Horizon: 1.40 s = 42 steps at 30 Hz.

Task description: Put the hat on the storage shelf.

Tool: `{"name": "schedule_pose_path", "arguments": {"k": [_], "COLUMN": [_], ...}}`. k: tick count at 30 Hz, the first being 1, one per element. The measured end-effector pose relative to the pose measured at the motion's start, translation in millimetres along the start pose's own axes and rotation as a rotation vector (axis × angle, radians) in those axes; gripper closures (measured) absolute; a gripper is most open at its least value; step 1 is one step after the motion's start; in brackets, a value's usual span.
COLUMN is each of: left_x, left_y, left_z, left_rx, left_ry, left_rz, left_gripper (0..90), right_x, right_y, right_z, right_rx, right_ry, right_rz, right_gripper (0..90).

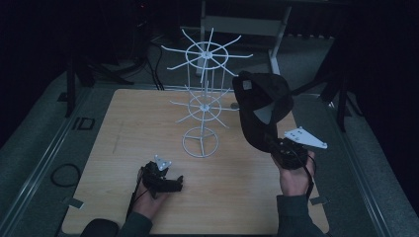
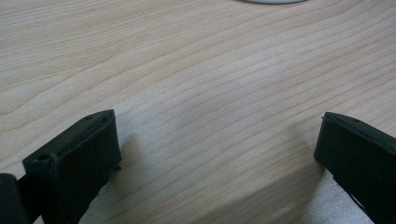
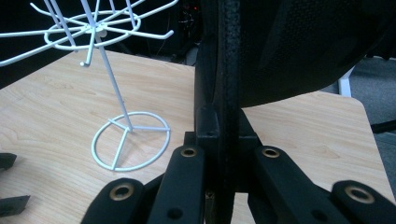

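Observation:
A black cap (image 1: 262, 98) hangs in the air right of a white wire rack (image 1: 202, 98), its brim edge clamped between the jaws of my right gripper (image 1: 271, 142). In the right gripper view the brim's edge runs upright through the right gripper (image 3: 225, 126), and the cap (image 3: 303, 46) bulges to the upper right. The rack (image 3: 112, 88) stands to the left there on its ring base. My left gripper (image 1: 177, 183) rests on the wooden table (image 1: 123, 148) near the front. In the left gripper view the left gripper (image 2: 217, 135) is open, with bare wood between its jaws.
The rack has two tiers of spoke hooks, the upper one (image 1: 207, 52) beyond the table's far edge in the picture. Dark stands and cables sit behind the table. Grey floor surrounds it. The left gripper's jaws (image 3: 9, 182) show at the lower left of the right gripper view.

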<state>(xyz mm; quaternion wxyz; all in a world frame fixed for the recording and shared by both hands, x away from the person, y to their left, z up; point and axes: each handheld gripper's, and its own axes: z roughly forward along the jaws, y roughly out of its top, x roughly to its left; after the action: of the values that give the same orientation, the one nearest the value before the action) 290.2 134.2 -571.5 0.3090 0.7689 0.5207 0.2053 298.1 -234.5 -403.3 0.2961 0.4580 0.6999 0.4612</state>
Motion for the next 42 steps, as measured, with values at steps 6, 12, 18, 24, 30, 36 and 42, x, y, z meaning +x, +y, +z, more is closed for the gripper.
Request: {"name": "schedule_pose_path", "arguments": {"k": [6,12,18,24,30,36,42], "left_x": [0.0,0.0,0.0,0.0,0.0,0.0,-0.1], "left_y": [0.0,0.0,0.0,0.0,0.0,0.0,0.0], "left_z": [0.0,-0.1,0.0,0.0,0.0,0.0,0.0], "left_rx": [0.0,0.001,0.0,0.0,0.0,0.001,0.0], "left_ry": [0.0,0.0,0.0,0.0,0.0,0.0,-0.001], "left_rz": [0.0,0.001,0.0,0.0,0.0,0.0,-0.002], "left_gripper": [0.1,0.1,0.2,0.1,0.2,0.2,0.1], "right_x": [0.3,1.9,2.7,2.3,2.0,1.9,1.5], "right_y": [3.5,8.8,12.1,17.0,20.8,24.2,27.7], "right_z": [-1.0,-1.7,-0.5,-1.7,-2.0,-1.0,-1.5], "right_rx": [-0.01,-0.022,-0.021,-0.027,-0.037,-0.044,-0.053], "right_ry": [-0.001,0.002,0.003,0.0,-0.005,-0.007,-0.014], "right_rz": [0.007,0.0,-0.002,-0.005,-0.006,-0.006,-0.003], "right_gripper": [86.6,86.6,86.6,86.6,86.5,86.6,86.5]}}
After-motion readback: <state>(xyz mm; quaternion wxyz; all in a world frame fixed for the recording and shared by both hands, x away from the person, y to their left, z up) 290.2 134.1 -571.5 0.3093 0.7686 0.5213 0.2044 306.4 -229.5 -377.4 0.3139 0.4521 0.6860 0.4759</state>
